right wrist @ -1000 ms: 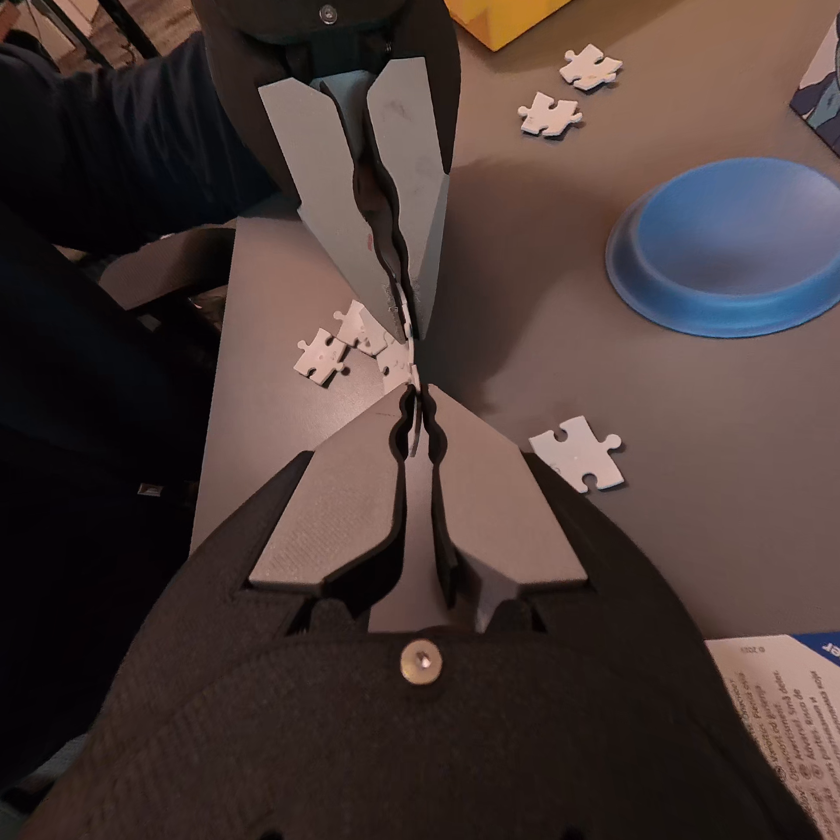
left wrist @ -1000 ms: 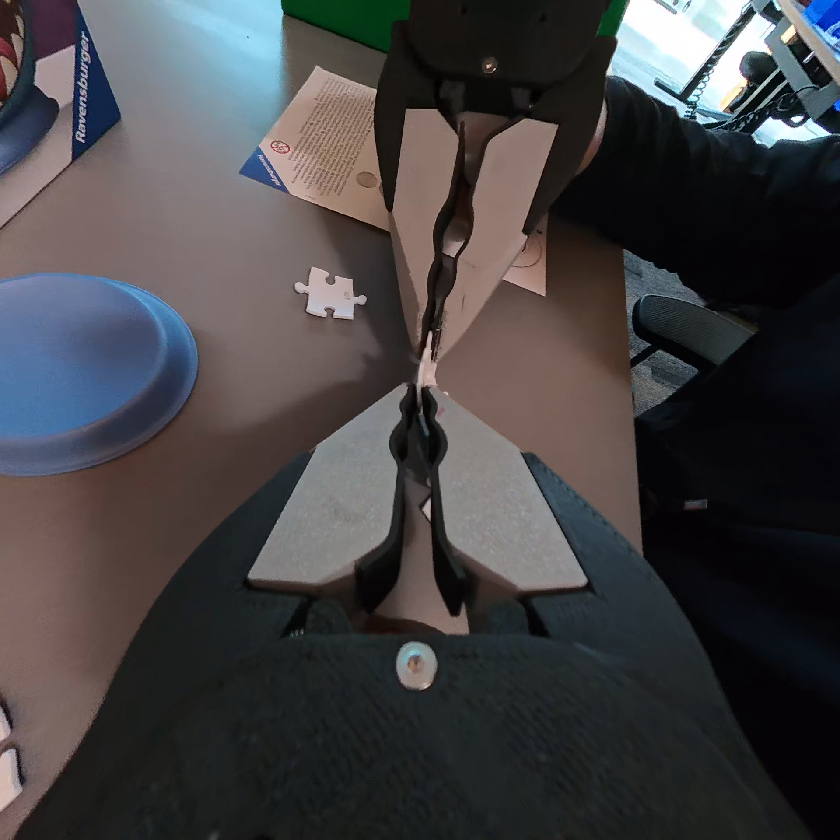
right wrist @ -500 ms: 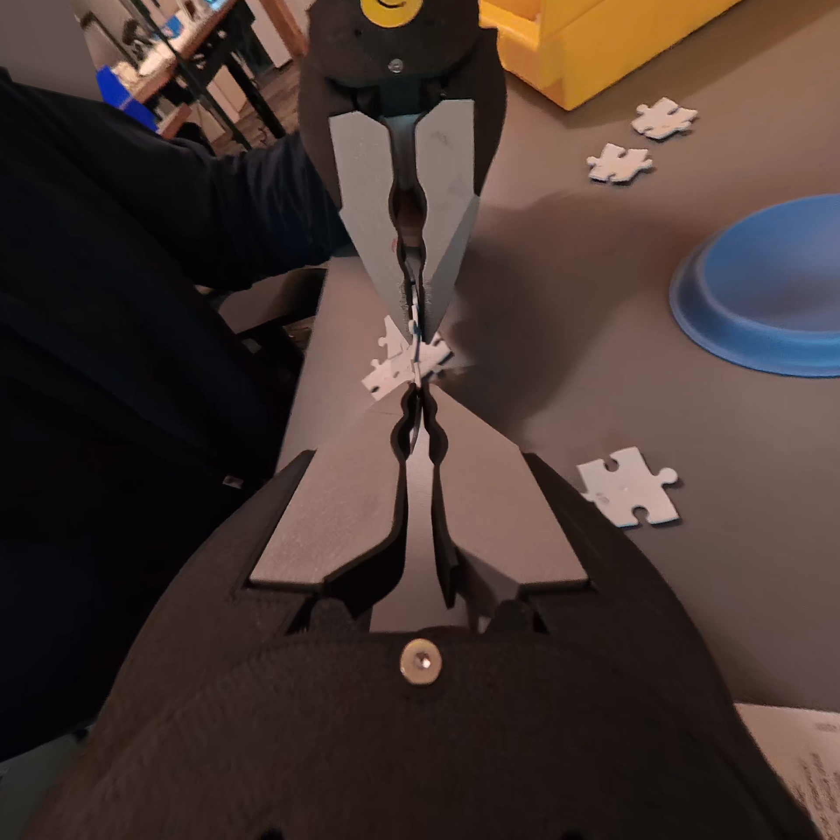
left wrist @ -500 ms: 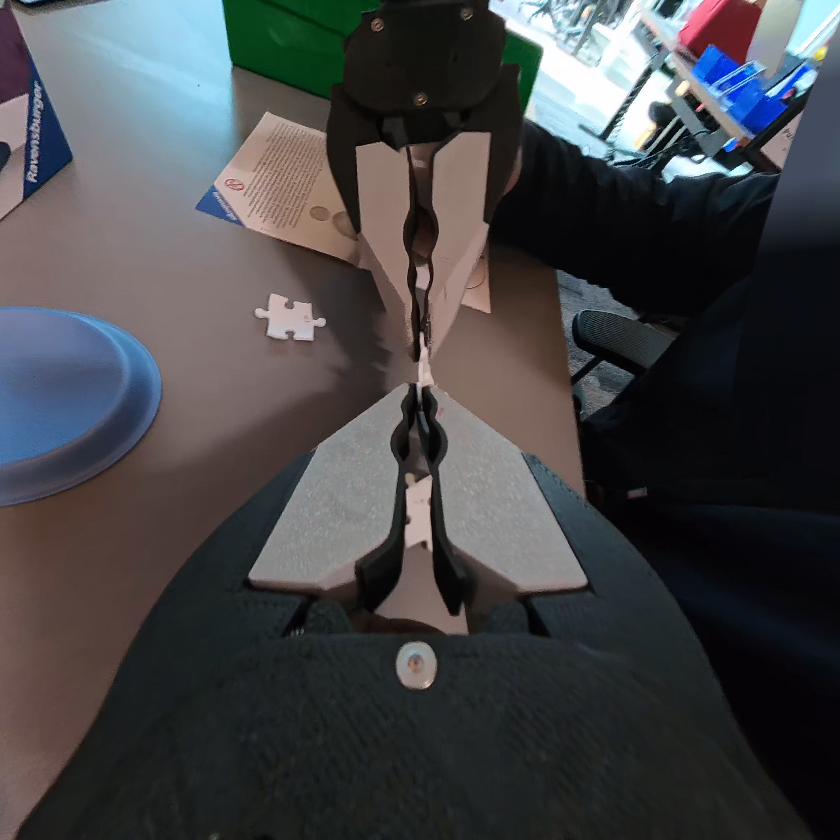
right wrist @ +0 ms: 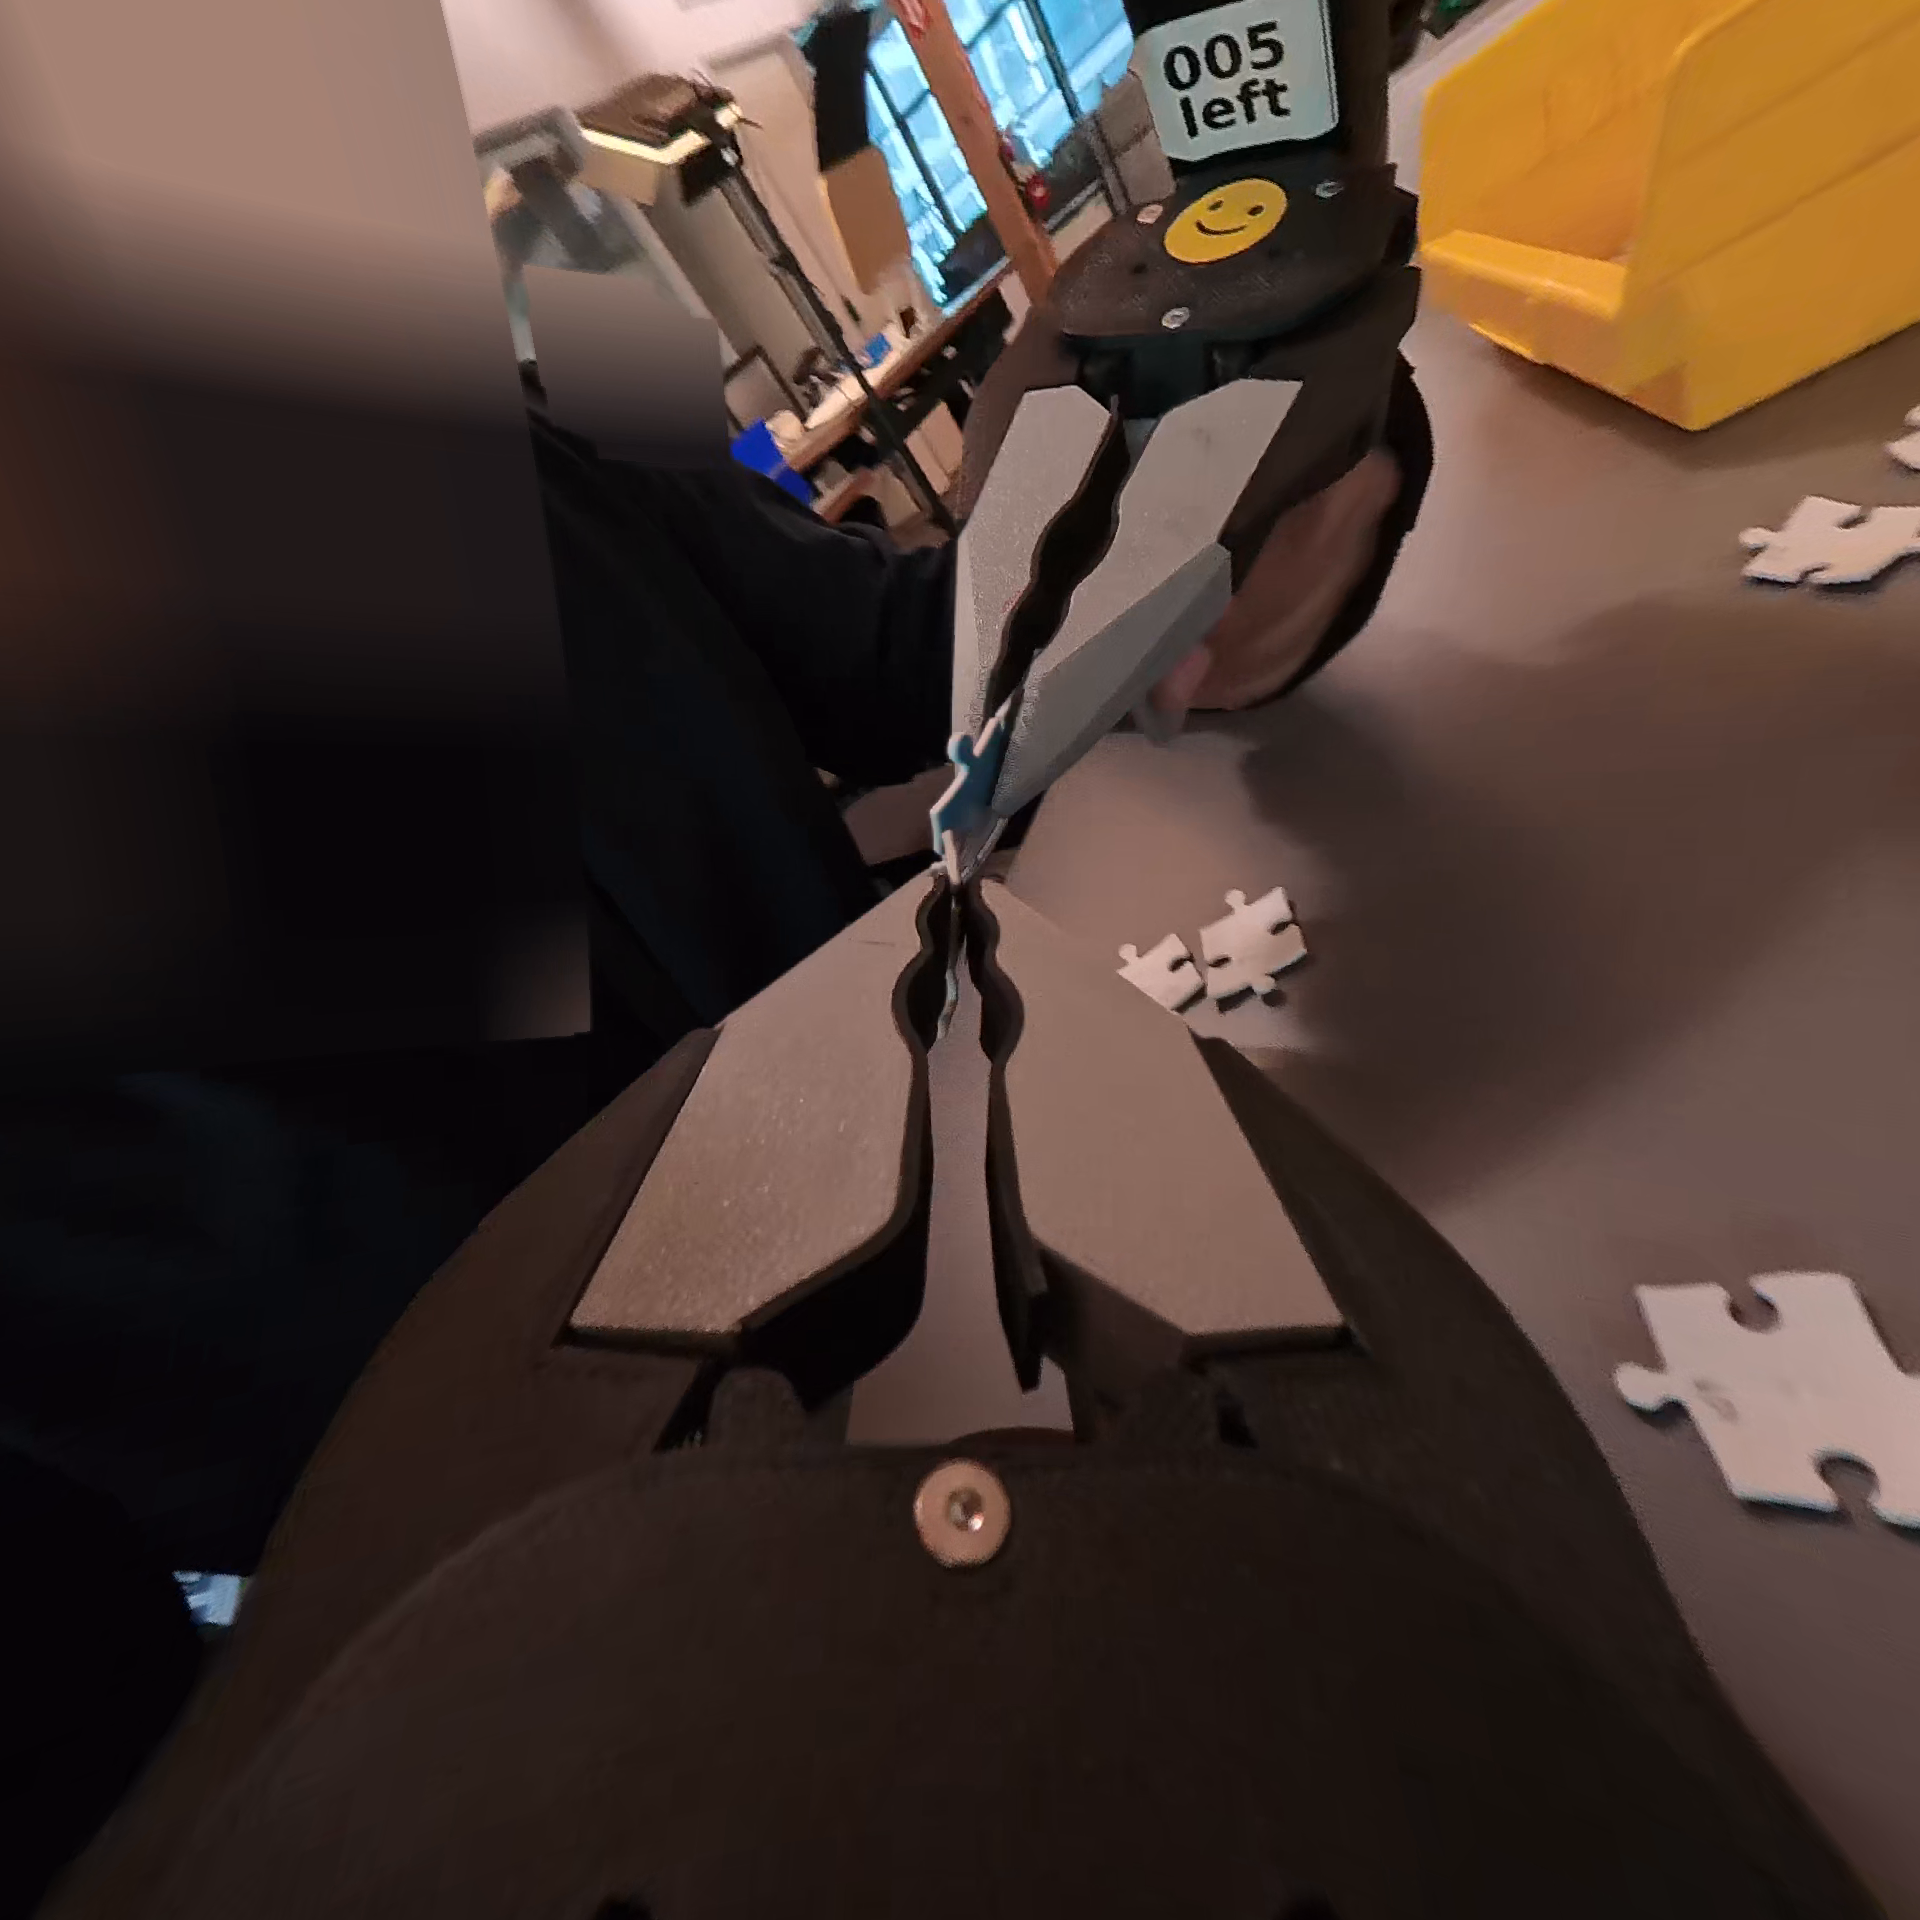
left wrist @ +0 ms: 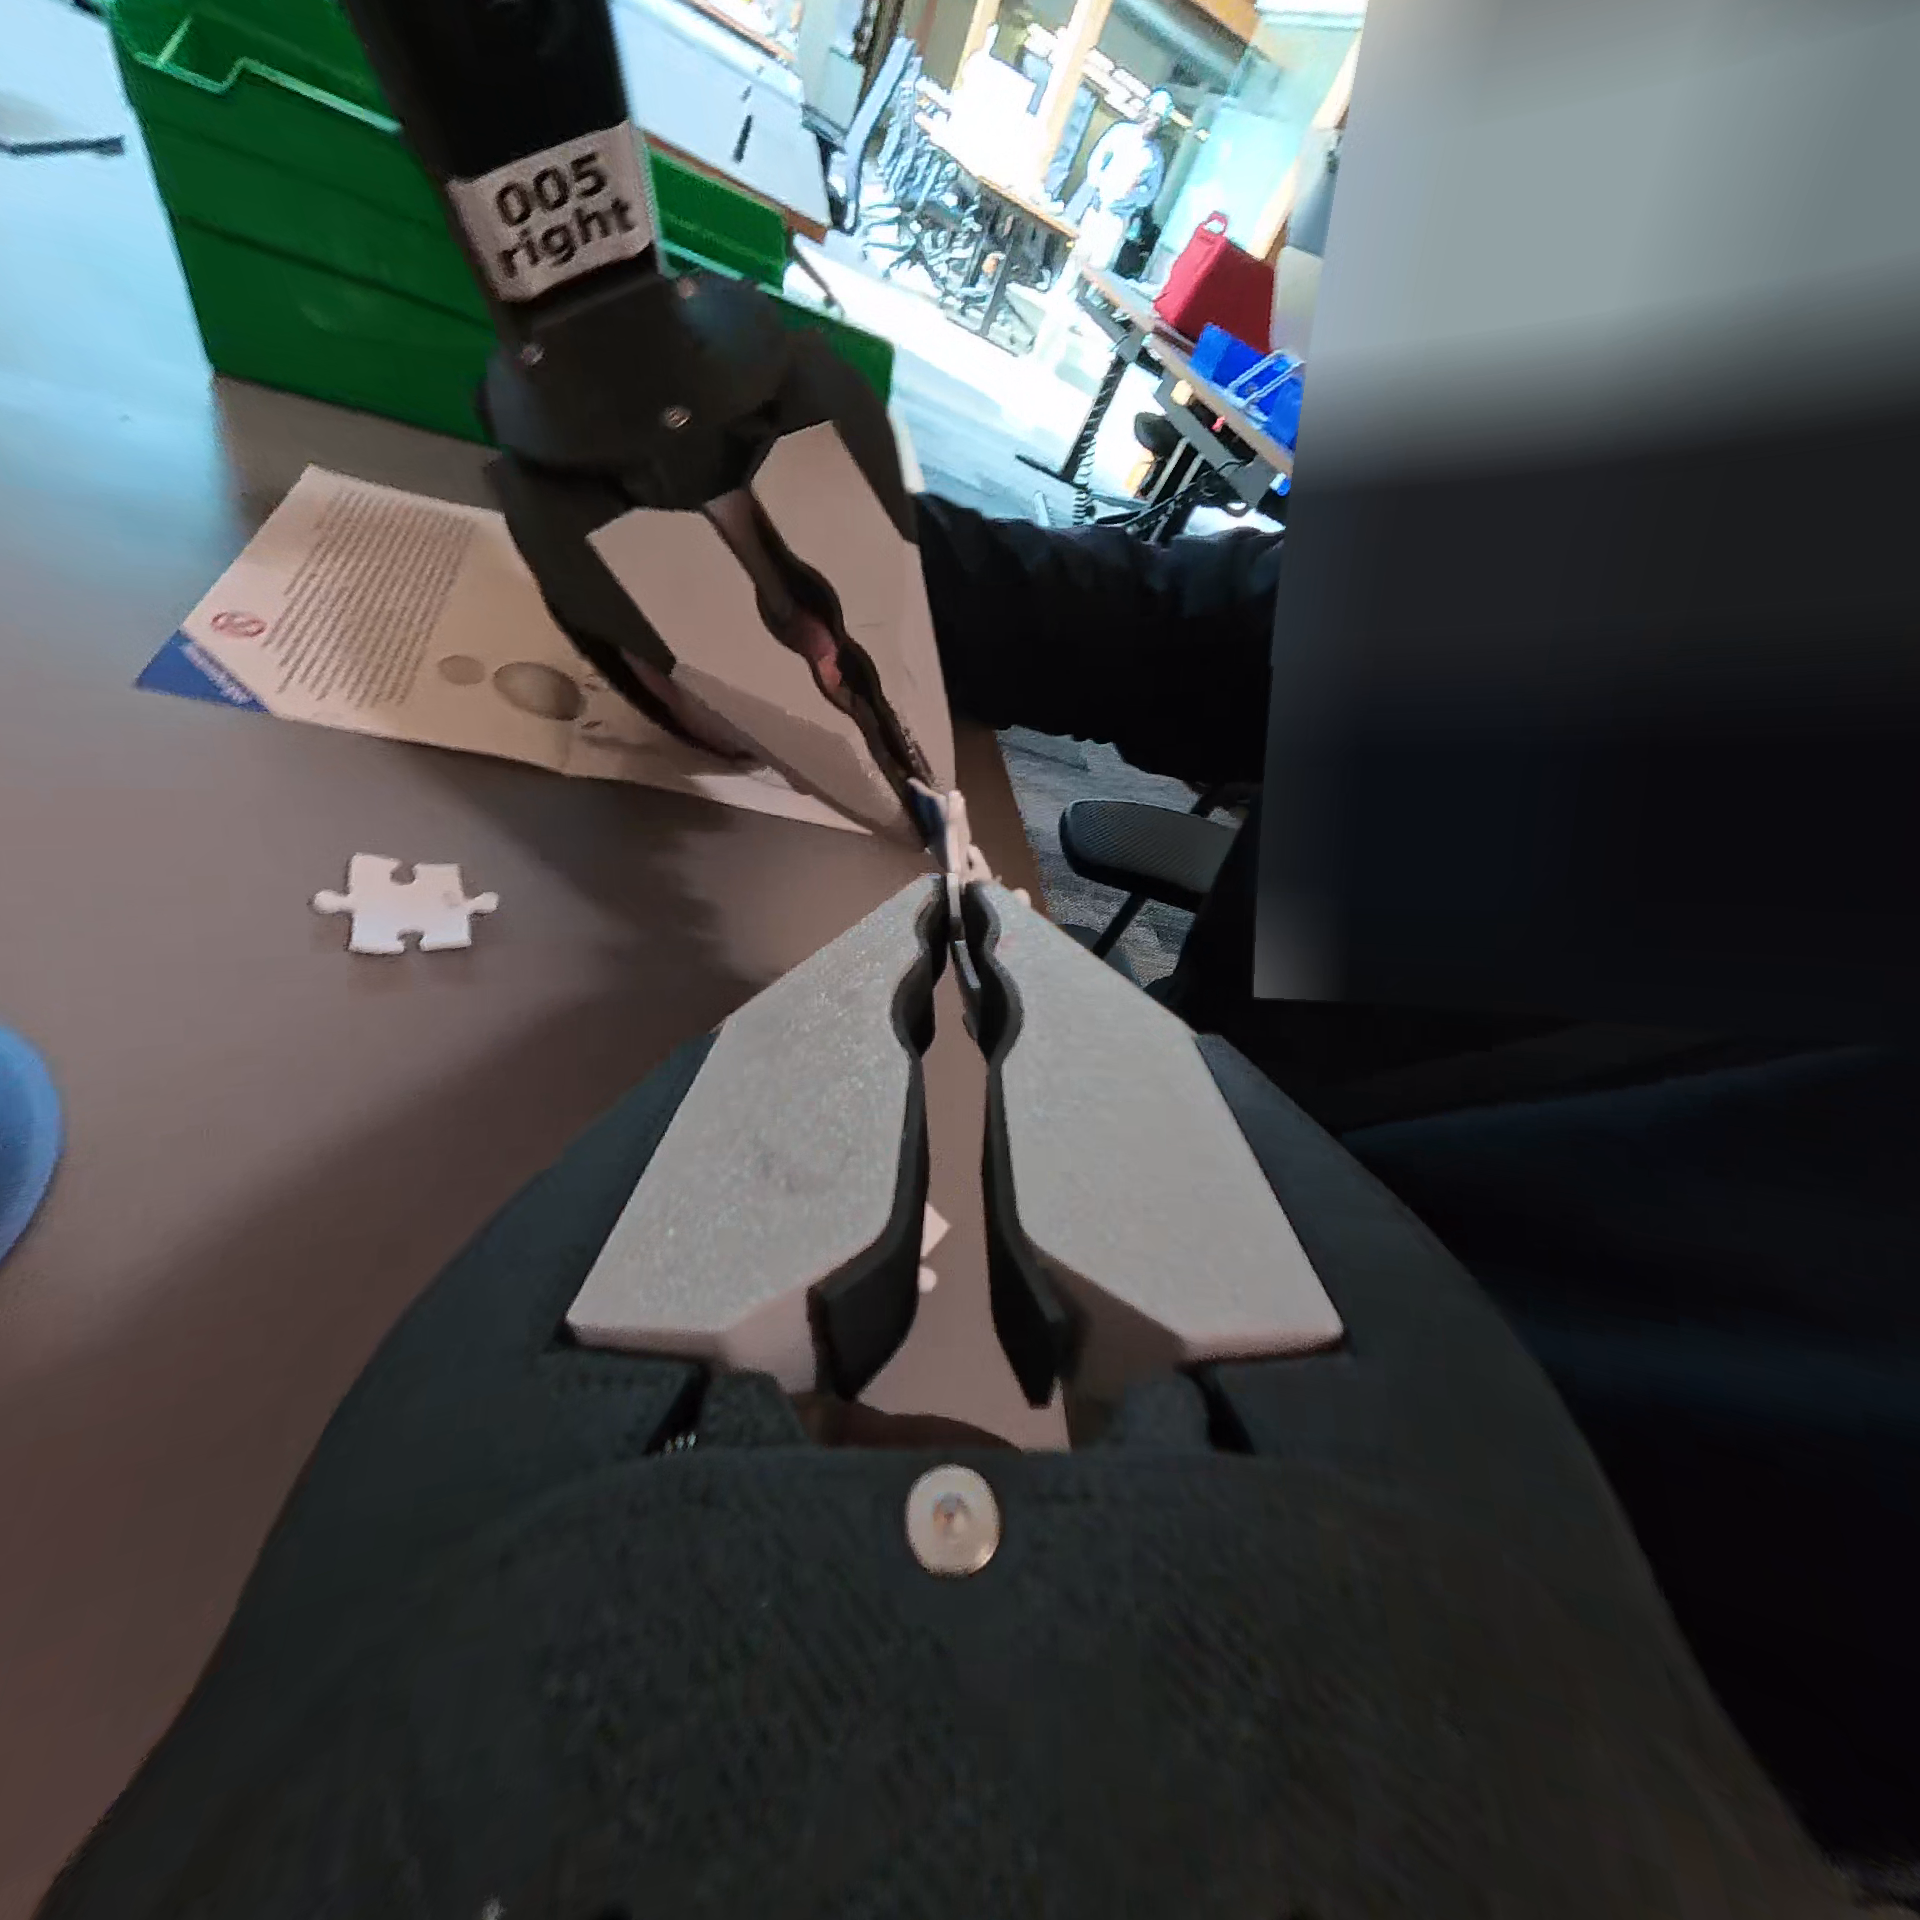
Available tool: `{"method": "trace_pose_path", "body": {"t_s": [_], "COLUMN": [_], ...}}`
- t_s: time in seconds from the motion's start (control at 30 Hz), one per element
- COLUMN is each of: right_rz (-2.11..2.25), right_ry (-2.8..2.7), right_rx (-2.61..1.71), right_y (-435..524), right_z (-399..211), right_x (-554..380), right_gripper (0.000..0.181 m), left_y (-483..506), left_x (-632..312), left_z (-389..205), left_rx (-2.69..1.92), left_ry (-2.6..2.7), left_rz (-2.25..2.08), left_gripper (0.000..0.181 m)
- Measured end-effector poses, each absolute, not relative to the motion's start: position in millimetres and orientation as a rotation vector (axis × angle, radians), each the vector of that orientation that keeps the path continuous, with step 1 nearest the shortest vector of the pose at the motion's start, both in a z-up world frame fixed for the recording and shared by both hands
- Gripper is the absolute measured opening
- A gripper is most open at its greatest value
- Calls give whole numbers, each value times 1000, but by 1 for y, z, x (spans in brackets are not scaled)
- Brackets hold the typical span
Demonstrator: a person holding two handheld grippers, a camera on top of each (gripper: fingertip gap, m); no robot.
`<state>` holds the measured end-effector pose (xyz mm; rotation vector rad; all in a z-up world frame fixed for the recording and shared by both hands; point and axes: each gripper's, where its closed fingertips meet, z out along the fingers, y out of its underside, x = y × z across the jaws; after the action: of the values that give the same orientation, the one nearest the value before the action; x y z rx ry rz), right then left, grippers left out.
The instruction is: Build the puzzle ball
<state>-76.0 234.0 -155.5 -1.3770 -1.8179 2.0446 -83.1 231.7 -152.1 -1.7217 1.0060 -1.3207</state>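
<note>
Now each claw, left claw (left wrist: 954,902) and right claw (right wrist: 958,902), pinches a puzzle piece (right wrist: 971,774) tip-to-tip above the table edge (left wrist: 997,800).

- The left gripper (left wrist: 954,904) fills the lower part of the left wrist view; its grey fingers (left wrist: 800,1132) are pressed together on a thin white puzzle piece (left wrist: 950,896) at the tips.
- The right gripper (left wrist: 928,805) comes down from the upper left, tilted, and its tips meet the left ones; it also pinches a small piece (left wrist: 954,808).
- The two held pieces touch each other above the edge of the dark table (left wrist: 208,1091).
- One loose white puzzle piece (left wrist: 403,902) lies flat on the table, to the left.
- A printed paper sheet (left wrist: 374,623) lies behind it, partly under the right gripper.
- Green bins (left wrist: 301,249) stand at the back.
- A blue rim (left wrist: 26,1132) shows at the left border.
- A dark sleeve (left wrist: 1091,613) reaches in from the right.
</note>
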Motion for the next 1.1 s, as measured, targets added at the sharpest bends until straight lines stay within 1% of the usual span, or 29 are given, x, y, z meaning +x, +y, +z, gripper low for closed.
{"method": "trace_pose_path", "body": {"t_s": [0.17, 0.33, 0.5, 0.63, 0.7, 0.77, 0.97, 1.1], "right_rz": [2115, 1941, 1766, 1744, 1793, 1958, 2263, 2353], "right_ry": [-1772, -1834, -1882, -1828, -1825, -1825, -1862, -1841], "right_rx": [-1405, -1400, -1441, -1547, -1570, -1518, -1133, -979], "right_y": [236, 239, 244, 252, 250, 241, 210, 199], "right_z": [-155, -160, -173, -182, -183, -173, -135, -117], "right_x": [-79, -77, -78, -86, -86, -80, -64, -63], "right_gripper": [0, 0, 0, 0, 0, 0, 0, 0], "left_y": [233, 236, 240, 248, 247, 238, 208, 196], "left_x": [-86, -86, -86, -93, -93, -88, -70, -67], "left_z": [-151, -156, -168, -176, -178, -169, -135, -117], "left_rx": [-1713, -1741, -1776, -1828, -1834, -1787, -1580, -1420], "left_ry": [997, 1010, 1070, 1035, 1039, 1046, 1071, 1087], "left_rz": [-1316, -1245, -1065, -1030, -1042, -1140, -1468, -1550], "left_gripper": [1, 0, 0, 0, 0, 0, 0, 0]}}
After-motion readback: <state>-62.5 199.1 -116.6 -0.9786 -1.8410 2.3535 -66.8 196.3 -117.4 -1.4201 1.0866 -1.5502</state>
